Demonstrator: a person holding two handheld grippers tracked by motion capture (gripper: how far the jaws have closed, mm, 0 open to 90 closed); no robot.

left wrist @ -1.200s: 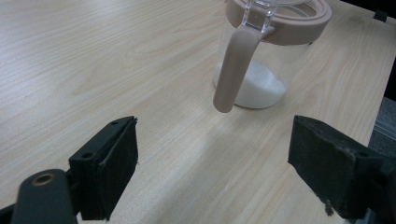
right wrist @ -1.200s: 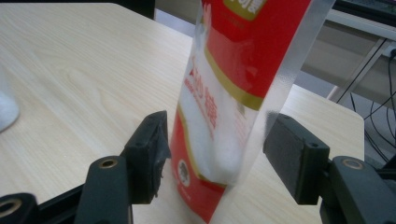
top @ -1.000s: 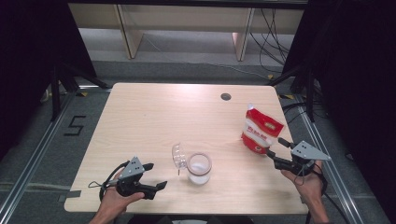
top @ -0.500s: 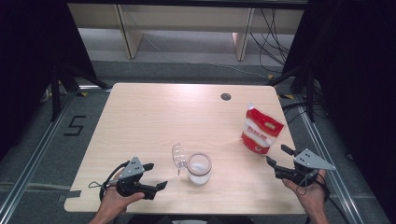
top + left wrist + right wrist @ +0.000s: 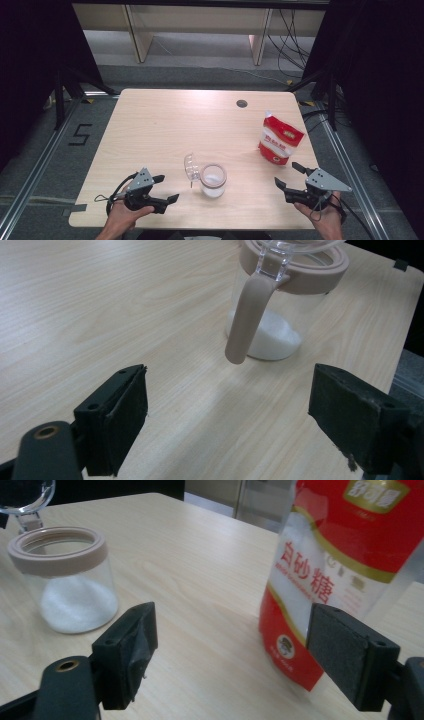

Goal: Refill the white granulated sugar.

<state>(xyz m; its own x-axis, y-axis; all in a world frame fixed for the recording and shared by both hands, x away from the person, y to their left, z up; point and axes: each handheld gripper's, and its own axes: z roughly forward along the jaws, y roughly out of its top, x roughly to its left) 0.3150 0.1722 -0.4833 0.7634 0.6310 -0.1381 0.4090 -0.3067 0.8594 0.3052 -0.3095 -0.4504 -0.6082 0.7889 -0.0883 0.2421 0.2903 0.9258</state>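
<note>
1. Right gripper (image 5: 290, 176): near right corner of the table (image 5: 165, 125), held in the person's right hand (image 5: 325, 220). Jaws spread wide, nothing between the pads; they have just been opening.
2. Sugar bag (image 5: 279, 138): red and white pouch, standing upright on the table just far of the right gripper, apart from it. In the right gripper view the bag (image 5: 345, 565) stands ahead of the right-hand pad, no contact visible.
3. Left gripper (image 5: 166, 188): near left part of the table, in the person's left hand (image 5: 122, 217). Jaws spread, gripping nothing. It points right, toward the jar.
4. Jar (image 5: 213, 180): clear glass, beige rim, standing near the table's near edge, roughly between the two grippers, closer to the left one. White granules cover the bottom, well short of full.
5. Jar lid (image 5: 191, 167): clear, hinged open, standing up at the jar's left side.
6. Left gripper view: jar (image 5: 280, 300) sits ahead of the open jaws, with a beige clasp (image 5: 247, 320) hanging down its side. No contact with either pad.
7. Right gripper view: jar (image 5: 65, 580) on the left, bag on the right, well apart, bare table between.
</note>
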